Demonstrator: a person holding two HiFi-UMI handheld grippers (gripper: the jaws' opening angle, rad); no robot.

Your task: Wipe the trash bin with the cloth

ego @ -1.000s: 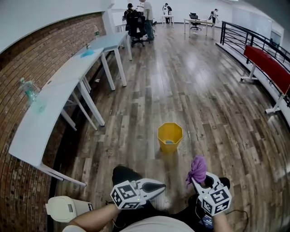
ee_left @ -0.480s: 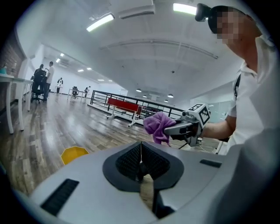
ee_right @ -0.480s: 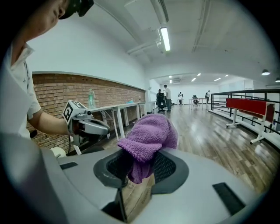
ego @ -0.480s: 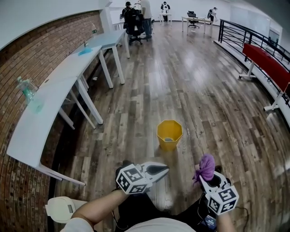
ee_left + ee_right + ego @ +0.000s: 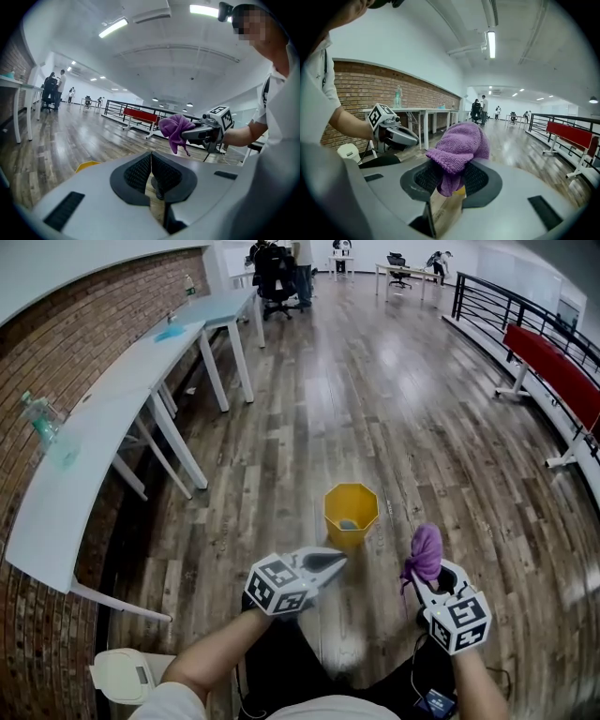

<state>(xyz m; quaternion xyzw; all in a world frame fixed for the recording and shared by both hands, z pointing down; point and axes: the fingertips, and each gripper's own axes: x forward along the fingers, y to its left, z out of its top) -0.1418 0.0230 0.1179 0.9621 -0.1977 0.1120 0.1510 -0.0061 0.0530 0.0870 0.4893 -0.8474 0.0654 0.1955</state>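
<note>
A small yellow trash bin [image 5: 351, 513] stands on the wooden floor in the head view, with something small and grey inside it. My left gripper [image 5: 336, 563] is shut and empty, its tip just below and left of the bin. In the left gripper view its pads [image 5: 151, 169] meet, and a corner of the bin [image 5: 87, 165] shows past the left jaw. My right gripper [image 5: 419, 579] is shut on a bunched purple cloth [image 5: 425, 552], to the right of the bin and nearer to me. The cloth [image 5: 458, 147] bulges out above the jaws in the right gripper view.
Long white tables [image 5: 103, 432] run along the brick wall at left, with a bottle [image 5: 36, 420] on the near one. A white device [image 5: 122, 674] sits on the floor at lower left. A red bench [image 5: 553, 371] and black railing [image 5: 497, 310] line the right side. People stand far back.
Both grippers have moved forward toward the bin, the left one more, and the cloth has travelled with the right one. The bin now lies just beyond the left gripper's tip.
</note>
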